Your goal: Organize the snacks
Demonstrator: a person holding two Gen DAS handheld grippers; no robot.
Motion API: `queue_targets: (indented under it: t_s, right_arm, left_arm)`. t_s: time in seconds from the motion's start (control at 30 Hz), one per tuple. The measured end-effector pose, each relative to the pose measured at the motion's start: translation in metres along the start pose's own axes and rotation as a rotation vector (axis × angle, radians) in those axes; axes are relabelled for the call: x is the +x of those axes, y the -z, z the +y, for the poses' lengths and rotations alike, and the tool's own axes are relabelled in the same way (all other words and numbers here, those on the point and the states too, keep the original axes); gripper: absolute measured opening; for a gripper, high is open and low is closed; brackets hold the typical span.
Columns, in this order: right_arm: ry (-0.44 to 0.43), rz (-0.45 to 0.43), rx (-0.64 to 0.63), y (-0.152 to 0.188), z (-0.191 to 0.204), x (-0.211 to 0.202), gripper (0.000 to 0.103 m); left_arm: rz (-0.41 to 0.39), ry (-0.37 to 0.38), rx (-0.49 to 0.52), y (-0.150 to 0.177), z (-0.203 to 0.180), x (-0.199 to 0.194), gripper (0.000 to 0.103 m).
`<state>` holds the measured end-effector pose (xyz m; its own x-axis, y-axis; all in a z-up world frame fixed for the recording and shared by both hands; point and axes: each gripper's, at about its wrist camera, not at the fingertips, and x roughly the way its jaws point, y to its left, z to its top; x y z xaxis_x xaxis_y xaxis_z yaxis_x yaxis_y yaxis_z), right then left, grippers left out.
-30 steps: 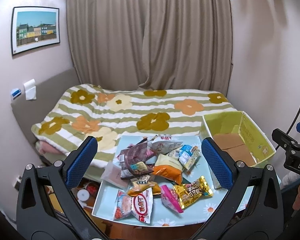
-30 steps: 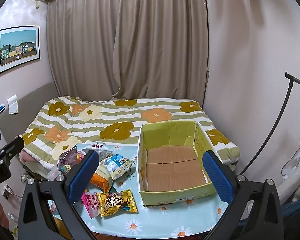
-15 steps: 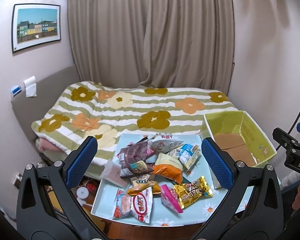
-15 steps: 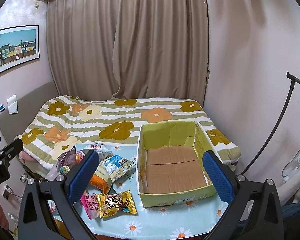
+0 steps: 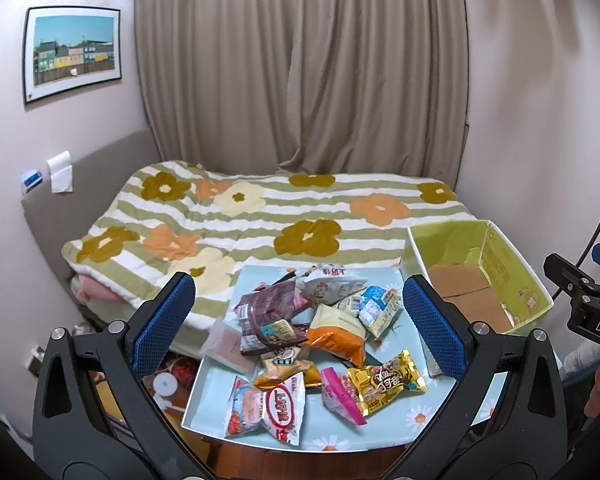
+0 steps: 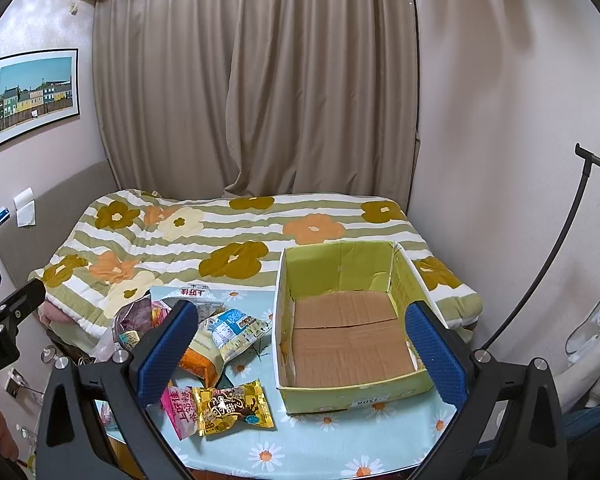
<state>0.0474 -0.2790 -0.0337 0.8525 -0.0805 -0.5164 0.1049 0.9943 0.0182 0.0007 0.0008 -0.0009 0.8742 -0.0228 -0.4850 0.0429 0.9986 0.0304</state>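
Note:
A heap of snack packets (image 5: 300, 328) lies on a small table with a daisy cloth (image 5: 416, 420). Among them are a gold packet (image 5: 386, 382), a pink one (image 5: 340, 398), an orange one (image 5: 334, 344) and a red-and-white one (image 5: 266, 410). To their right stands a yellow-green cardboard box (image 6: 352, 390) with nothing on its brown floor. My left gripper (image 5: 298, 328) hangs open above the heap. My right gripper (image 6: 300, 352) hangs open above the box's near left part. The gold packet (image 6: 230, 406) and pink packet (image 6: 176, 406) lie left of the box.
A bed with a flowered striped quilt (image 5: 260, 220) runs behind the table up to beige curtains (image 5: 300, 80). Small items lie on the floor (image 5: 166, 382) left of the table. A black stand pole (image 6: 560, 248) leans at the right wall.
Both views have shifted only a little; the snacks and box sit slightly lower in frame. Neither gripper has changed its opening.

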Motion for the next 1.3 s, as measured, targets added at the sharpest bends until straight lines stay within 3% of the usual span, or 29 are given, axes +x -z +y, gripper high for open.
queue_targets:
  t_s: [1.17, 1.3]
  right_arm:
    - [-0.017, 0.005, -0.004, 0.005, 0.007, 0.000, 0.103]
    - [-0.040, 0.028, -0.016, 0.004, 0.011, -0.003, 0.103]
  left_arm:
    - [-0.008, -0.020, -0.016, 0.005, 0.006, -0.006, 0.103]
    - [0.021, -0.025, -0.033, 0.001, 0.011, -0.003, 0.103]
